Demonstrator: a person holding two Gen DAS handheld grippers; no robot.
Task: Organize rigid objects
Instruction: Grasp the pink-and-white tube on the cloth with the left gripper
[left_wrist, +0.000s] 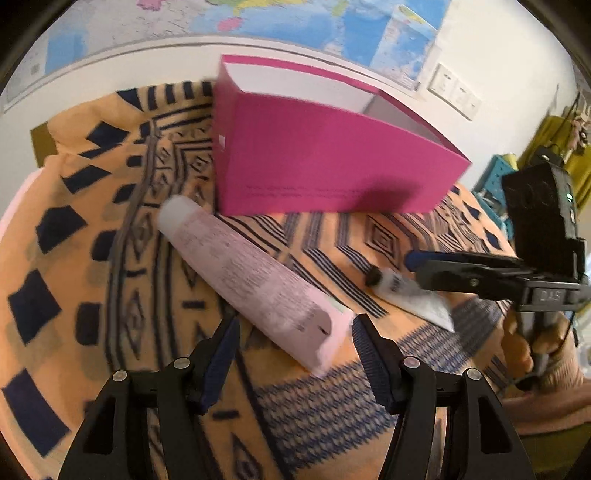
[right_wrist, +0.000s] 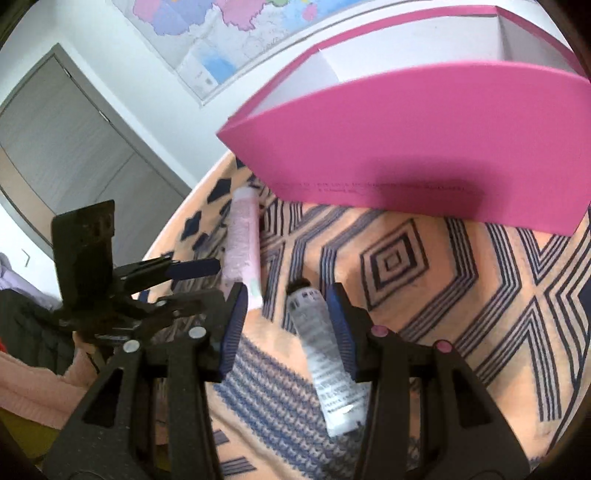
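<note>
Open magenta box, apparently empty; pink tube and white tube lay unpacked on the patterned cloth, each between the spread jaws of left gripper and right gripper, neither pinched.

Both tools point downward with jaws parted, the left tool wider than the right tool.

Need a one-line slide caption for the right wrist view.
Open right claw straddles a white tube on patterned cloth, before a pink box.
</note>
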